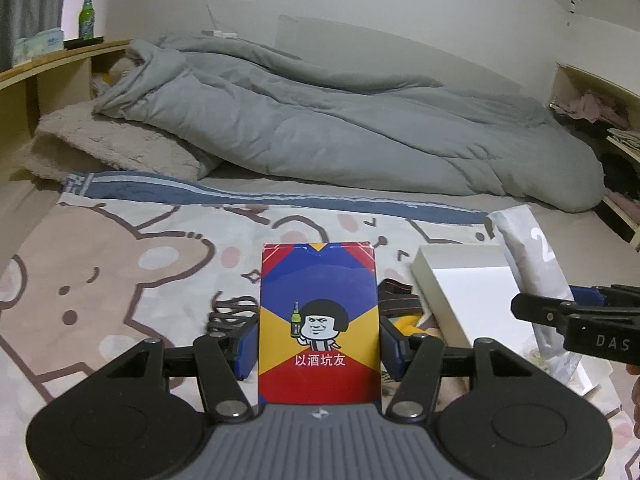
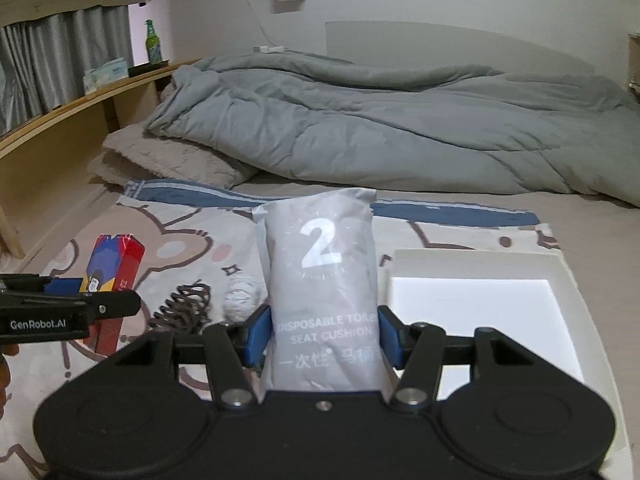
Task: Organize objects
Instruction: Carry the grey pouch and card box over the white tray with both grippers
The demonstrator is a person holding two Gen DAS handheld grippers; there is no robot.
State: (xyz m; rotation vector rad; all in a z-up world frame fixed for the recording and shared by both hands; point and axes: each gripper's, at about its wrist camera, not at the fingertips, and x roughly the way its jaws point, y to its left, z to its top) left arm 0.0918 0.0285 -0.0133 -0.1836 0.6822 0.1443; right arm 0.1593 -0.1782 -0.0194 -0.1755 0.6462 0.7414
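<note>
I have both grippers loaded: the left gripper (image 1: 318,344) has its fingers (image 1: 245,350) clamped on the sides of the red, blue and yellow card box (image 1: 318,320), held upright above the cartoon-print sheet (image 1: 120,264) on the bed, and the right gripper (image 2: 324,336) has its fingers (image 2: 256,334) pinching the grey seat-cushion pack (image 2: 320,280) low on its body, also upright and clear of the sheet. The open white box (image 2: 476,308) lies just to the right of the pack, and I judge that to be where both things belong. To do this well I would bring the pack over the white box first, since it is nearest, lower it flat before letting go, and keep the card box off to the left so the two grippers do not cross. The pack is soft, so I would not squeeze harder. The coiled dark cord (image 2: 184,304) and the pale ball (image 2: 240,300) wait on the sheet.
</note>
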